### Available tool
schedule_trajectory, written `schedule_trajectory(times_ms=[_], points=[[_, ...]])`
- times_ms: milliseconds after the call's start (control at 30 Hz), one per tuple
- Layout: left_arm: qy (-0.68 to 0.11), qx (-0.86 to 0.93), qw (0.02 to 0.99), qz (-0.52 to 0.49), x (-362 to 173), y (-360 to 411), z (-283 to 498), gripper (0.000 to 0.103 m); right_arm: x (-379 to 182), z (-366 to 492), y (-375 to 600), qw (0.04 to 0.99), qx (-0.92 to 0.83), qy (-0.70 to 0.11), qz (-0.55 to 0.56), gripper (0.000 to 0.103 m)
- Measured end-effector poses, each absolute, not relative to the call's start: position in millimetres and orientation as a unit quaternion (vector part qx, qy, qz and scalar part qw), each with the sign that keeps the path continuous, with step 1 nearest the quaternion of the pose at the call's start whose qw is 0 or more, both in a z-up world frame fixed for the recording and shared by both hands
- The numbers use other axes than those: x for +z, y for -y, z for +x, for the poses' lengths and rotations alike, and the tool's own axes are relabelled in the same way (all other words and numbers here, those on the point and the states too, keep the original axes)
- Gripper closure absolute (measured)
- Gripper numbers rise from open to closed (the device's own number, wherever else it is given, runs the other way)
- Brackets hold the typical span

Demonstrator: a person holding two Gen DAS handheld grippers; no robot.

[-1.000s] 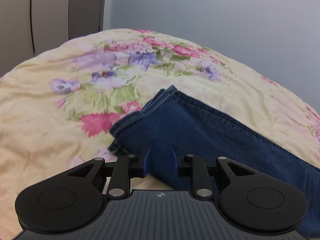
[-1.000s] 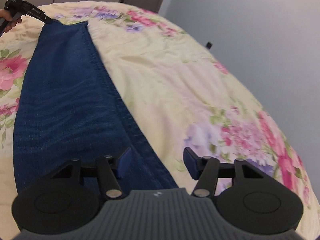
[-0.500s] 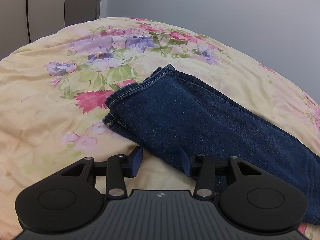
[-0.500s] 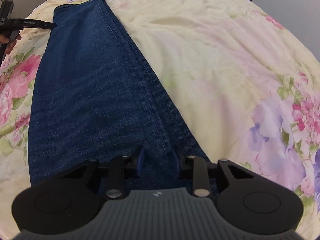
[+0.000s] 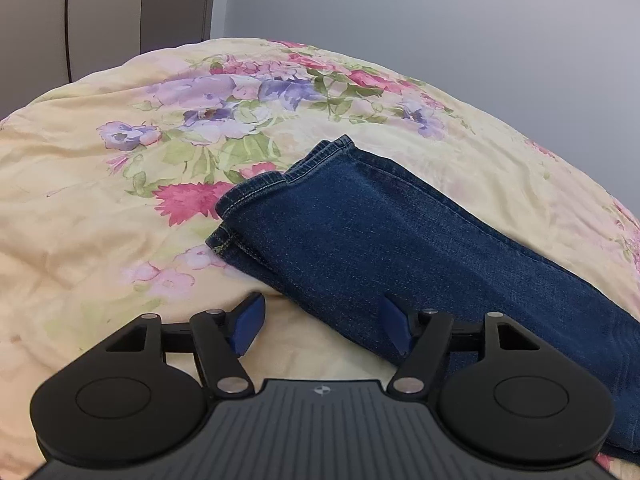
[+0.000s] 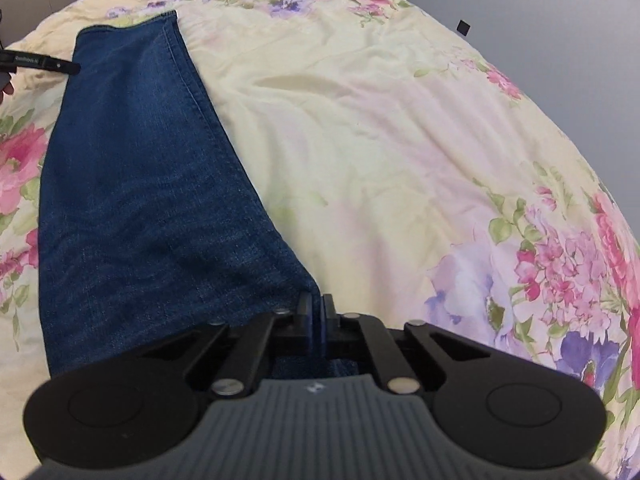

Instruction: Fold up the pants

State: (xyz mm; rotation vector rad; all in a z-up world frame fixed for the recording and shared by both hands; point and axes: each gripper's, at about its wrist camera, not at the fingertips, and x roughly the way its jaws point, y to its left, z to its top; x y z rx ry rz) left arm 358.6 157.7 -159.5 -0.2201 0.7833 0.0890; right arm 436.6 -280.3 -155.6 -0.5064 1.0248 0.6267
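While the pants lie lengthwise on the flowered bed, the right hand-held gripper pinches their near edge, seemingly to lift a fold, as the left hand-held gripper, jaws just opening wide around nothing, waits by the hems.

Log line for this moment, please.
left tongs: open, just widened, over hem edge | right tongs: shut on blue denim pants | floral bedspread
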Motion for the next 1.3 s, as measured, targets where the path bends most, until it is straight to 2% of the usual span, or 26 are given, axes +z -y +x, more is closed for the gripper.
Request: schedule_trajectory(times_ms=[100,133,167,233,467,700,767,800,867,967,1133,1300], points=[[-0.377,0.061,0.919,-0.097,-161.8,-163.0,360.4,0.026,-164.7,429.3,276.0,0.794,0.291,-0.466,-0.261,0.098],[-0.373,0.06,0.92,-0.105,-162.1,-166.2,360.8,0.026,-163.2,424.7,276.2,0.807,0.277,-0.454,-0.257,0.091],[-0.37,0.057,0.92,-0.116,-162.5,-169.1,362.1,0.026,-157.9,420.7,277.6,0.821,0.265,-0.437,-0.255,0.07],[-0.361,0.054,0.92,-0.141,-162.1,-173.5,364.2,0.026,-143.9,409.2,283.7,0.851,0.251,-0.398,-0.234,0.043],[-0.346,0.053,0.904,-0.245,-169.4,-193.7,377.7,0.025,-114.4,322.6,278.8,0.914,0.196,-0.317,-0.161,0.043],[-0.319,0.05,0.898,-0.298,-174.0,-206.0,390.6,0.025,-146.9,252.5,242.2,0.912,0.109,-0.366,-0.147,0.047],[-0.309,0.045,0.896,-0.315,-172.7,-210.8,394.0,0.039,-166.1,243.1,233.6,0.902,0.108,-0.386,-0.164,0.056],[-0.307,0.042,0.894,-0.324,-172.4,-213.8,395.8,0.043,-172.5,240.4,232.3,0.899,0.102,-0.394,-0.161,0.056],[-0.307,0.042,0.889,-0.336,-172.5,-219.1,399.4,0.062,-178.3,237.2,232.4,0.899,0.097,-0.399,-0.152,0.054],[-0.315,0.035,0.889,-0.331,-175.7,-220.0,399.7,0.076,-174.5,231.9,236.4,0.907,0.085,-0.392,-0.124,0.054],[-0.32,0.023,0.896,-0.306,-183.0,-211.3,394.9,0.085,-159.5,222.6,236.0,0.926,0.074,-0.358,-0.093,0.046],[-0.307,0.011,0.899,-0.312,-180.8,-212.1,394.5,0.095,-169.4,229.1,221.0,0.918,0.071,-0.373,-0.114,0.046]])
